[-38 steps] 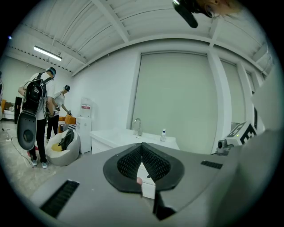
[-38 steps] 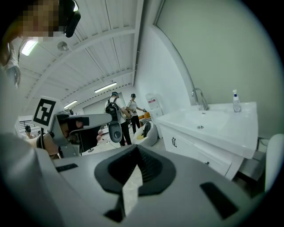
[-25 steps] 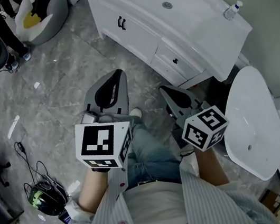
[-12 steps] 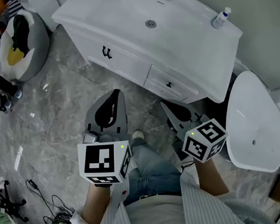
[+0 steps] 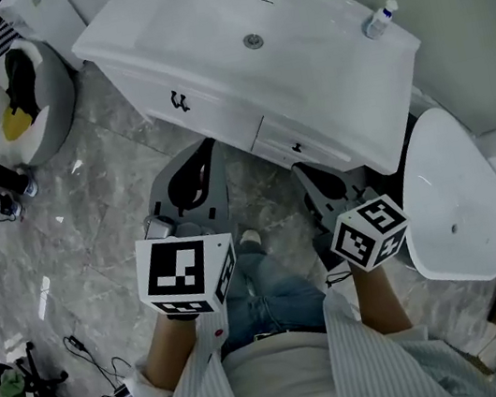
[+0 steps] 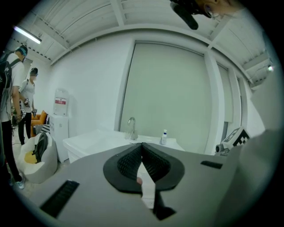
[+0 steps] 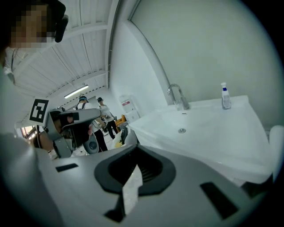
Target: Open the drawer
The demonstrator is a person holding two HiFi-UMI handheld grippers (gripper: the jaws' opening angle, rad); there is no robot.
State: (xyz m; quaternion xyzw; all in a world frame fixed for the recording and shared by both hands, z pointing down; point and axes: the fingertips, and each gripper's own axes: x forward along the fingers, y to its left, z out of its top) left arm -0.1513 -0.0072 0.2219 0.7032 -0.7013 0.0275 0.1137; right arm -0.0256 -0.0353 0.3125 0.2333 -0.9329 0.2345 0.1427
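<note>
**Facing a shut drawer with both claws pressed together**

A grey bean bag (image 5: 15, 91) is slumping on the floor off the left corner of the white vanity (image 5: 212, 104). The person is holding the left gripper (image 5: 208, 145) out towards the vanity's front. Its jaws are pressing together with nothing between them. The drawer (image 5: 301, 148) is sitting closed at the right end of that front, just under the countertop's edge, with its small dark handle showing. The right gripper (image 5: 302, 171) is hanging near it without touching, and its jaws are also pressing together, empty. A small bottle (image 5: 378, 20) is standing at the countertop's right back corner.
</note>
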